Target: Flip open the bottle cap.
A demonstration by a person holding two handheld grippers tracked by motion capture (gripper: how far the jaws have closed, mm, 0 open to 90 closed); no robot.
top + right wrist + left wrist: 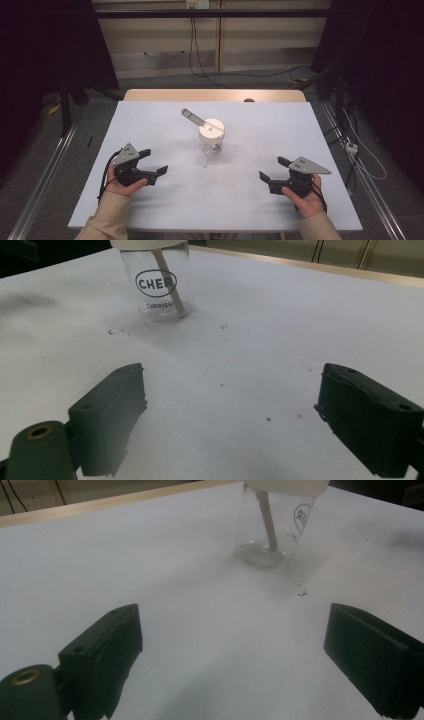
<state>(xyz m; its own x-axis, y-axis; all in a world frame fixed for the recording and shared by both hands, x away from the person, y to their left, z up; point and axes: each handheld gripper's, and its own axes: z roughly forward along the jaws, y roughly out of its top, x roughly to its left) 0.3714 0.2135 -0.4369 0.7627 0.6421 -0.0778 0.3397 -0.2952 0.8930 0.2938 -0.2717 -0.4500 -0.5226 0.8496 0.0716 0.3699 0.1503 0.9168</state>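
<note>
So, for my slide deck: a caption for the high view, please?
Two open claws, left and right, flank a lidded clear jar on a white table.

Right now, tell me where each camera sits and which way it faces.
High view: above the person's side, looking forward and down at the table; both hands, left gripper, right gripper.
Left gripper view: rides that gripper, facing the jar past open jaws.
Right gripper view: likewise, facing the jar's printed side.
All three share the jar and its stick.

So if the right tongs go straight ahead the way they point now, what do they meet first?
Probably the glass jar: it stands ahead, slightly left of the line of the open right tongs, with bare table between. Depth is unclear.
</note>
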